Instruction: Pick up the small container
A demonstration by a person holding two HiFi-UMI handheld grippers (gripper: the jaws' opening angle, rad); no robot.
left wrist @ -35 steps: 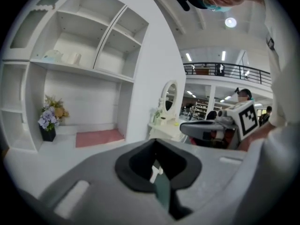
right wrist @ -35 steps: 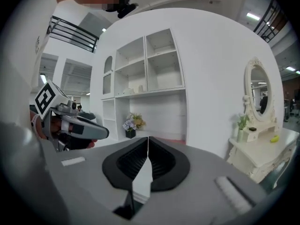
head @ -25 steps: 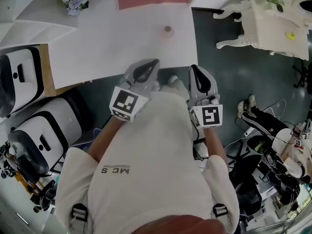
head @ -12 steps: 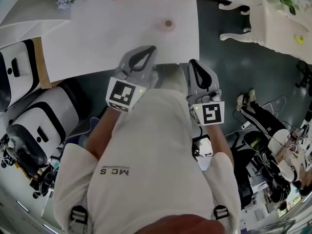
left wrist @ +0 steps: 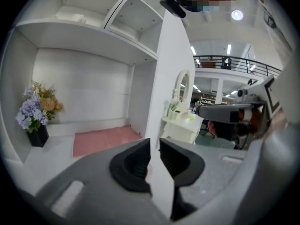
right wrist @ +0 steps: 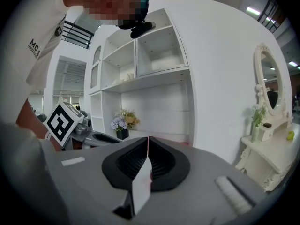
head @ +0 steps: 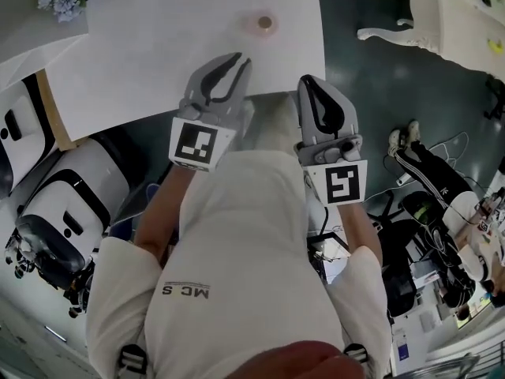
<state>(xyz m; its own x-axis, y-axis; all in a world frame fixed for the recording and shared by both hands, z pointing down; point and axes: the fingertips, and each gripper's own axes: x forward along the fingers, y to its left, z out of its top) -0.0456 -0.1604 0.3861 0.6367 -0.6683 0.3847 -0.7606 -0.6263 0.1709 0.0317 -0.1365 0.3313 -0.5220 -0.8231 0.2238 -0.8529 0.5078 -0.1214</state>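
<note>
Facing 1 small container (head: 266,23): 2 hand-held grippers (head: 241,60) (head: 306,81)

White short-sleeved shirt (head: 252,235); grey "MC S" lettering (head: 188,290) at lower left of head view; black buckles (head: 132,362) at bottom edge. Left gripper (head: 239,63) and right gripper (head: 309,85): light grey shells, black ribbed pads (left wrist: 136,165), each with a white marker cube (head: 195,143) bearing black squares. Left jaws just opening, nothing between.
</note>
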